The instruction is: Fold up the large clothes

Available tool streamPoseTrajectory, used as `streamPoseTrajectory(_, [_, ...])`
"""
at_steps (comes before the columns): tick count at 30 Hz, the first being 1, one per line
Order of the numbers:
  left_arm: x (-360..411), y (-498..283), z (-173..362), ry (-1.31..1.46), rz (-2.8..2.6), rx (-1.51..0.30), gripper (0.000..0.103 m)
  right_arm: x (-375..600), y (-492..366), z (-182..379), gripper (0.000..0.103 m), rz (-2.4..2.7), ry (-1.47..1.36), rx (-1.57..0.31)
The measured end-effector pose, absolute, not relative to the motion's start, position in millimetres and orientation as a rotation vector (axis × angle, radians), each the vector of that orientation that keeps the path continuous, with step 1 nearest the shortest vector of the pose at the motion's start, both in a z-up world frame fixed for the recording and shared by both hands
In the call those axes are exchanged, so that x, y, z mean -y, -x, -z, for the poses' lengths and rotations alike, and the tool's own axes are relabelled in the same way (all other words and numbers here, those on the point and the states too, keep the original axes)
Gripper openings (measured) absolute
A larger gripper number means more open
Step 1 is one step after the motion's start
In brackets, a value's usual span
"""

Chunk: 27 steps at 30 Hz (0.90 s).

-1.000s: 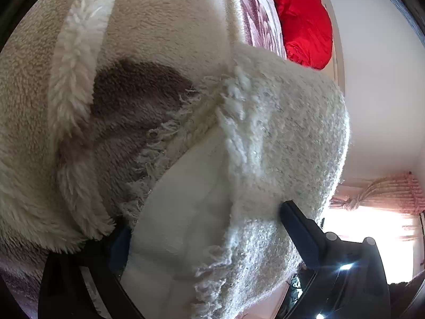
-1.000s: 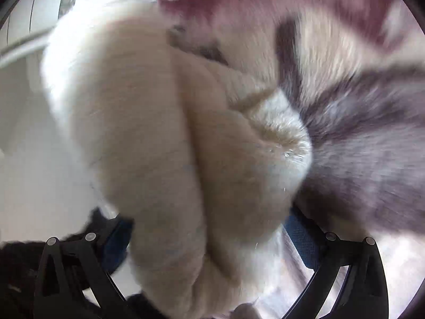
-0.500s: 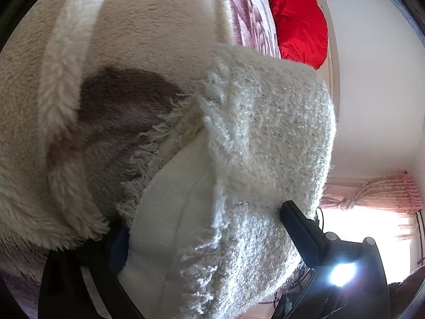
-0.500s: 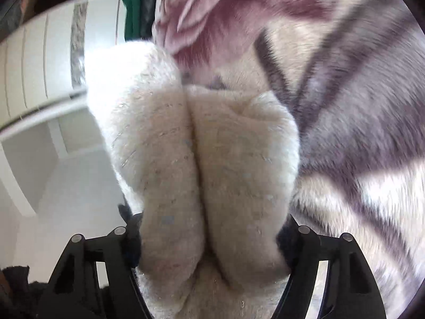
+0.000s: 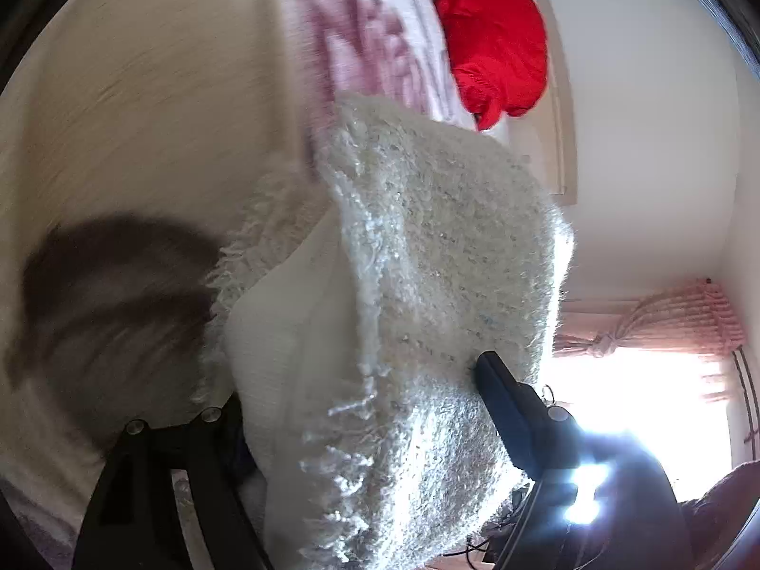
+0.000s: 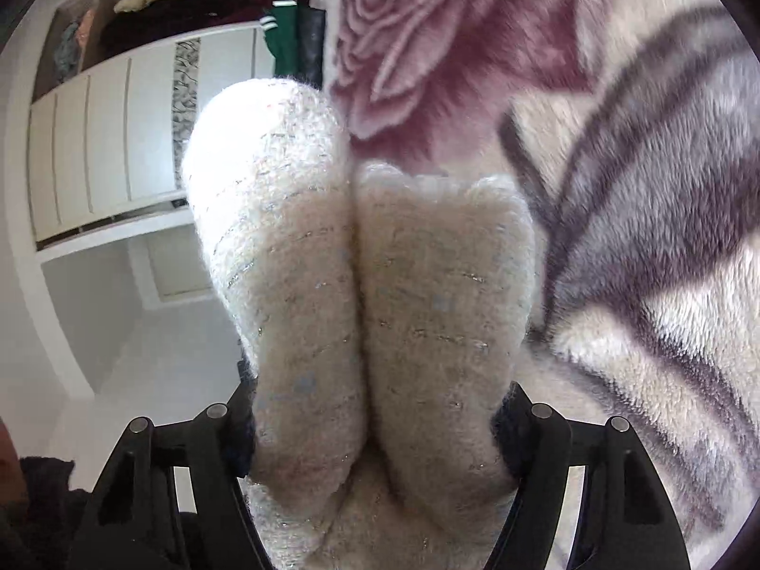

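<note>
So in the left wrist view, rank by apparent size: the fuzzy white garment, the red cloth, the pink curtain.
1. fuzzy white garment, though nearness to the camera inflates it.
2. red cloth.
3. pink curtain.

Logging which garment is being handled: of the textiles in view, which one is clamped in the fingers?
The fuzzy cream knit garment, bunched between the fingers of both grippers. The red garment lies apart at the far end, and the rose-patterned blanket lies underneath.
</note>
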<state>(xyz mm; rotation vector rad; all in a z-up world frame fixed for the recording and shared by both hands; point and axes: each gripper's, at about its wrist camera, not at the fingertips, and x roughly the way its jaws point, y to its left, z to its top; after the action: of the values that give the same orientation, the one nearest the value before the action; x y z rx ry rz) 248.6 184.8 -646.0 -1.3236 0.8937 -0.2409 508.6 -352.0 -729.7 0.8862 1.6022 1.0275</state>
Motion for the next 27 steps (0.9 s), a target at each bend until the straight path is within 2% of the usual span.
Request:
streamPoseTrajectory(6, [-181, -315, 604, 1.232, 0.309, -0.887, 0.078, 362, -553, 685, 0.075, -1.012, -0.967, -1.496])
streamPoseTrajectory(15, [-148, -511, 579, 1.095, 0.516, -0.901, 0.078, 424, -672, 638, 0.075, -0.914, -1.045, -1.24])
streamPoseTrajectory(22, [-117, -694, 613, 1.021, 0.694, -0.913, 0.078, 487, -799, 635, 0.075, -0.815, -1.052, -1.076])
streamPoseTrajectory(27, [-87, -781, 651, 0.936, 0.77, -0.975, 0.078, 514, -881, 668, 0.075, -0.762, -1.068, -1.012])
